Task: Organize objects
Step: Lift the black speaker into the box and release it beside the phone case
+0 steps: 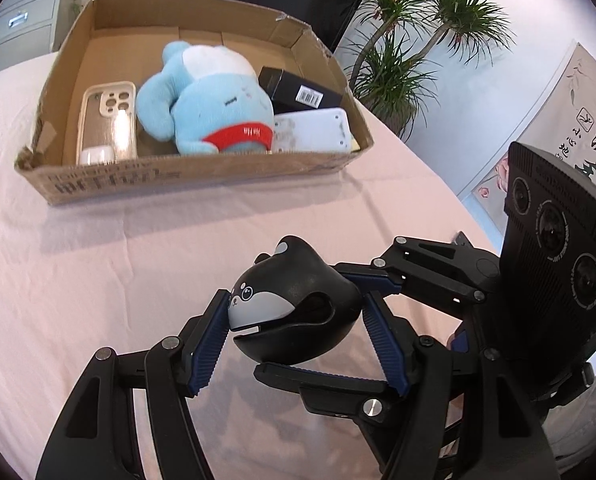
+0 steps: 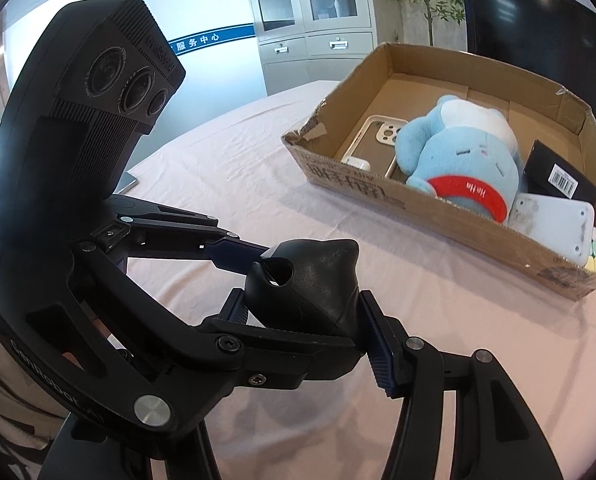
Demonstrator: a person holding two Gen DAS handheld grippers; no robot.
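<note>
An office room with grey cabinets, potted plants and a dark screen surrounds a worktop draped in a pale pink cloth. Toward its far side sits a shallow cardboard box, already holding a light blue plush toy with a red band, a phone case, a small black carton with a barcode and a white flat device. Nearer the cameras, both tools meet around one object: a black whale-shaped toy with a grey cartoon face. The left hand-held gripper pinches it, blue ribbed pads pressed to its face end and its opposite flank. The right hand-held gripper clamps the same toy from the other side, its pads against the dark body. The toy appears to be clear of the cloth, with a shadow beneath it, and it is well apart from the box. The step in hand looks like carrying this toy to the box to join the other things. The next move probably calls for both hands to travel together at matching pace, clear the box's near wall, and find the open floor behind or beside the plush before either grip loosens, since the front of the box is crowded.
</note>
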